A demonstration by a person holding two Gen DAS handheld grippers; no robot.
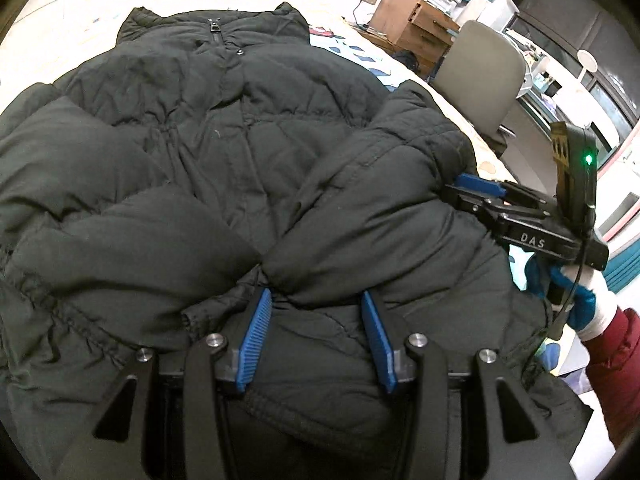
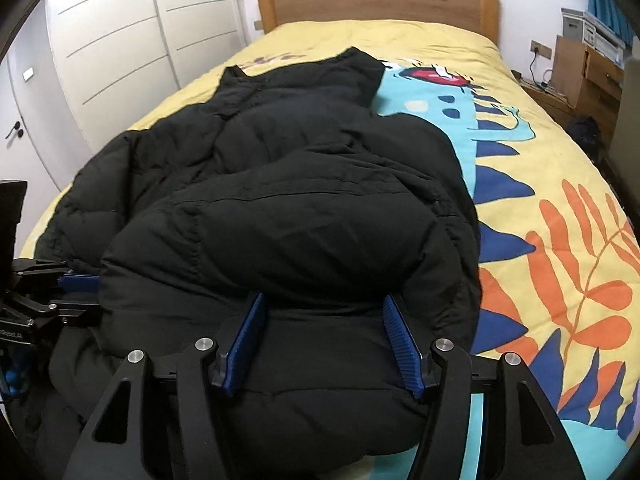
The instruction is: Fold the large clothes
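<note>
A large black puffer jacket (image 1: 224, 152) lies front up on the bed, collar far from me, both sleeves folded in over the body. It also fills the right wrist view (image 2: 288, 216). My left gripper (image 1: 316, 300) is open, its blue pads straddling a bulge of the jacket's near hem. My right gripper (image 2: 324, 304) is open too, jaws wide around the puffy hem under the folded right sleeve. The right gripper also shows at the jacket's right edge in the left wrist view (image 1: 480, 190). The left gripper shows at the left edge of the right wrist view (image 2: 80, 292).
The bed has a yellow duvet (image 2: 560, 184) with a blue dinosaur print and a wooden headboard (image 2: 376, 0). White wardrobe doors (image 2: 120, 52) stand left of the bed. A grey chair (image 1: 480, 76), a wooden nightstand (image 1: 412, 20) and a desk stand on the right.
</note>
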